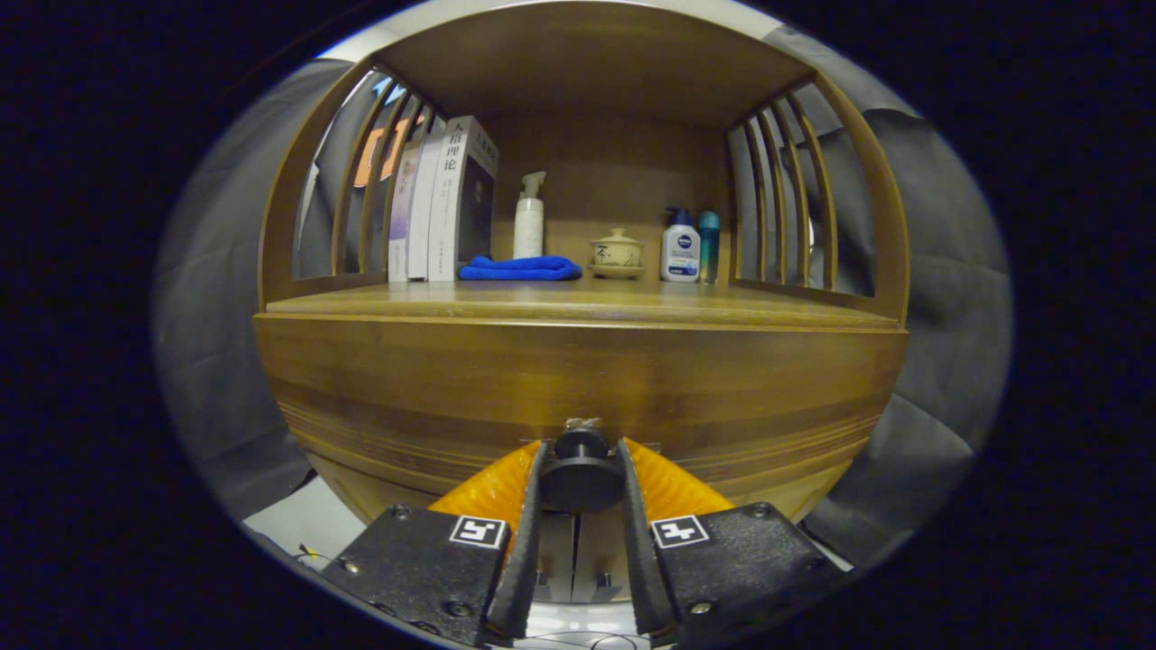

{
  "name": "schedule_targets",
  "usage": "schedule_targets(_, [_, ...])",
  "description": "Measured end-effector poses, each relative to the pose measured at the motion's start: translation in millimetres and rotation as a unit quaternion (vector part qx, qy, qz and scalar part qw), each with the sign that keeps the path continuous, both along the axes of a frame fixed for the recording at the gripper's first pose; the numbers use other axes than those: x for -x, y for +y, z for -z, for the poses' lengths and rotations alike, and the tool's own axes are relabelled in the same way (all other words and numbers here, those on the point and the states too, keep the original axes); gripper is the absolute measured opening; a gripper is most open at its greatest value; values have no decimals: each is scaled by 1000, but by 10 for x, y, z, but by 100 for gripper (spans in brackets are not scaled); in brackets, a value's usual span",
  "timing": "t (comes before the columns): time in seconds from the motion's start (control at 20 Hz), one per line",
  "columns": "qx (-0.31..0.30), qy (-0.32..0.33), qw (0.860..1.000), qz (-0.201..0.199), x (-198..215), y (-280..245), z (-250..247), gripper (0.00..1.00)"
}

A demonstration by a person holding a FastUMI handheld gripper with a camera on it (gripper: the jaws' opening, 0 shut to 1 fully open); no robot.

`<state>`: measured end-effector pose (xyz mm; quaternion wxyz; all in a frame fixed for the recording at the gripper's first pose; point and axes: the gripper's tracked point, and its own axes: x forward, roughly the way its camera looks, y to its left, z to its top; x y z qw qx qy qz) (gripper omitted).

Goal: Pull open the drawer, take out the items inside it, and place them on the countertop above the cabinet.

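Drawer front (578,379) is sitting dead ahead of the jaws, looking closed and flush with the wooden cabinet, no gap showing around it. Its dark round knob (581,471) is sitting right between the jaws, and both orange-backed fingers (531,506) are pressing on its sides. Jaws (580,483) are narrowed down to the knob's width, gripping it.

Above and beyond the jaws, the tabletop (578,302) over the drawer is carrying a row of things at the back:
- books (442,203) standing upright, beyond the jaws and off to the left
- blue cloth (521,268) lying folded just right of the books, touching or nearly touching them
- white pump bottle (528,217) standing behind the cloth
- lidded cup on a saucer (617,253) beyond the jaws, slightly right
- white lotion bottle with blue cap (680,246) just right of the cup
- teal bottle (709,236) right beside it, looking like it's touching

Slatted wooden sides (786,199) are closing in the tabletop left and right. Drawer contents are hidden behind the front.
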<state>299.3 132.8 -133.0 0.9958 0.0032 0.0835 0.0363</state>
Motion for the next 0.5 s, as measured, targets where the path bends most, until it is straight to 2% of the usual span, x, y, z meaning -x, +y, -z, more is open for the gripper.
schedule_targets(0.2, [12, 8, 1000, -2, 21, -13, 3, 39])
schedule_targets(0.5, [17, 11, 1000, -6, 246, -37, 31, 38])
